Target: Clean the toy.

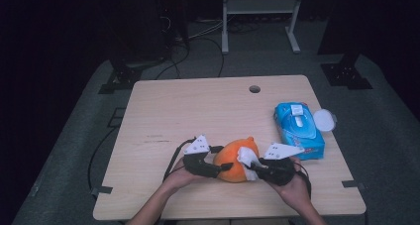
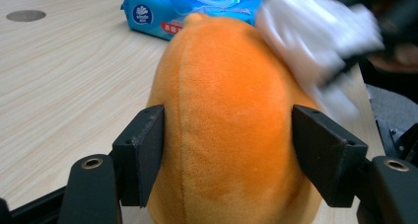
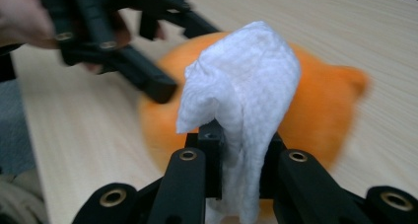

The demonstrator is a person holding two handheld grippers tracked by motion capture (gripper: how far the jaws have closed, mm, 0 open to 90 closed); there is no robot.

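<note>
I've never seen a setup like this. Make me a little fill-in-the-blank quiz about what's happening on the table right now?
1. The left gripper clamps a plush toy whose colour is ____.
2. The right gripper pinches a crumpled white ____.
3. The pack of wipes lying on the table is coloured ____.

Missing words: orange; wipe; blue

My left gripper [image 1: 225, 166] and right gripper [image 1: 252, 168] are matte black, each topped by a grey three-cornered plate dotted with small holes. Black cables trail back from both. Up close, I see flat black jaws on angular links, pinned with brass-ringed rivets. My forearms are bare, no sleeves.
</note>
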